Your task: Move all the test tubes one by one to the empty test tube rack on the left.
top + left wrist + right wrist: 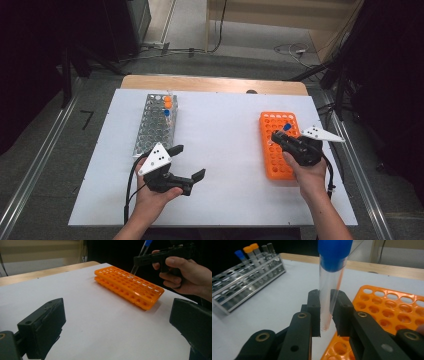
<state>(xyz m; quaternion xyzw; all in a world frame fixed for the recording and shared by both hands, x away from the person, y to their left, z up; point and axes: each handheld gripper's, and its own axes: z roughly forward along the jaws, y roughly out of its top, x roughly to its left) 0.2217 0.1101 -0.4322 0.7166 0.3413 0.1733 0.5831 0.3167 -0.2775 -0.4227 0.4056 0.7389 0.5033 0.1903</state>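
Blue-capped tube (331, 285), pinched upright between the right gripper's (326, 312) fingers, hangs over the orange rack (278, 150) at frame right, likely for insertion; left gripper (187, 165) gapes empty.

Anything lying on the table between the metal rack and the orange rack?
No. In the high view only bare white table separates the metal rack from the orange rack.
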